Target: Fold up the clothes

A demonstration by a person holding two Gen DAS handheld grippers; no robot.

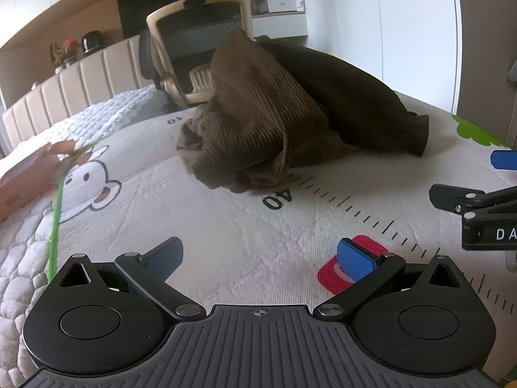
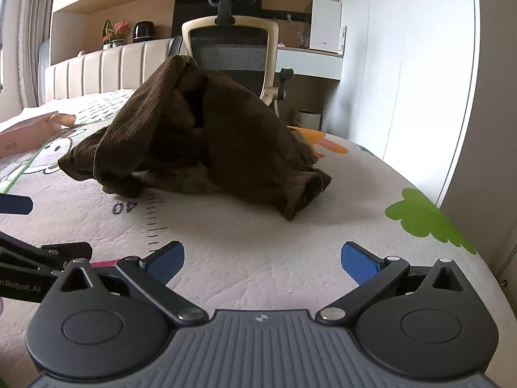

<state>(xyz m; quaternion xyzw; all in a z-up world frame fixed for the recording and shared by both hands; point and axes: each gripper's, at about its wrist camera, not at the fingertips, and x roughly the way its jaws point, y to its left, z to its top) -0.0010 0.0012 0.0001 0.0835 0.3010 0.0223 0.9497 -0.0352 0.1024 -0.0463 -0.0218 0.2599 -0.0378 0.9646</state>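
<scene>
A brown ribbed garment [image 1: 278, 113] lies crumpled in a tall heap on the printed mat [image 1: 226, 232]; it also shows in the right wrist view [image 2: 206, 139], with a sleeve cuff [image 2: 303, 194] pointing toward me. My left gripper [image 1: 258, 255] is open and empty, low over the mat, short of the heap. My right gripper [image 2: 263, 258] is open and empty, also short of the heap. The right gripper's fingers [image 1: 452, 197] show at the right edge of the left wrist view. The left gripper's fingers [image 2: 48, 252] show at the left edge of the right wrist view.
The mat has a ruler print marked 40 [image 2: 124, 207], a cartoon animal [image 1: 87, 187] and a green shape [image 2: 426, 216]. A pink box [image 2: 22, 135] lies at the left. An office chair [image 2: 232, 51] and desk stand behind the bed. A padded headboard [image 2: 106, 68] is at the back left.
</scene>
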